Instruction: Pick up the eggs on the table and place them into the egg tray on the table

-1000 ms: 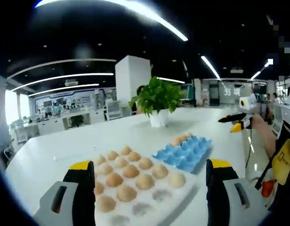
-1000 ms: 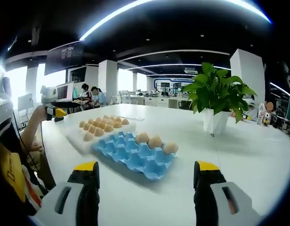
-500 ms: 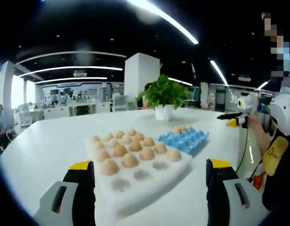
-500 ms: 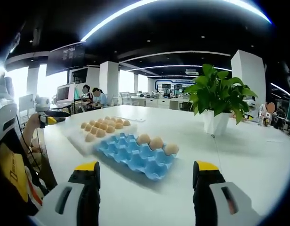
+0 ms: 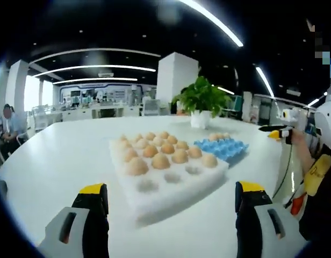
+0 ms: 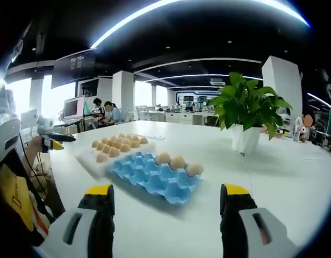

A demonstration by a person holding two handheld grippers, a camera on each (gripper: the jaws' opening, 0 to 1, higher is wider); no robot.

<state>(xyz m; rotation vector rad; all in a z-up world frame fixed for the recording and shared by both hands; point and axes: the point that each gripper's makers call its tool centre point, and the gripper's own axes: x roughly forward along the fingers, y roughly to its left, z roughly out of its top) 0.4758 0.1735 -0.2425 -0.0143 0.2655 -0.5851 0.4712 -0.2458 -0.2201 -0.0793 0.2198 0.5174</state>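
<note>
Left gripper (image 5: 165,215) and right gripper (image 6: 168,212): both with yellow-tipped black jaws spread wide, holding nothing, above the white round table (image 5: 58,156). Left gripper view: white foam block (image 5: 171,185) of brown eggs (image 5: 160,156) just ahead between the jaws, blue moulded egg tray (image 5: 224,148) beyond at right. Right gripper view: tray nearest, three eggs along its far right edge; green potted plant in white pot (image 6: 246,115) far right; no legible writing.

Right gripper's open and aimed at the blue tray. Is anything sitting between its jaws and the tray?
No. In the right gripper view, bare white table lies between the right gripper and the blue tray; its three eggs sit along the tray's far edge.
</note>
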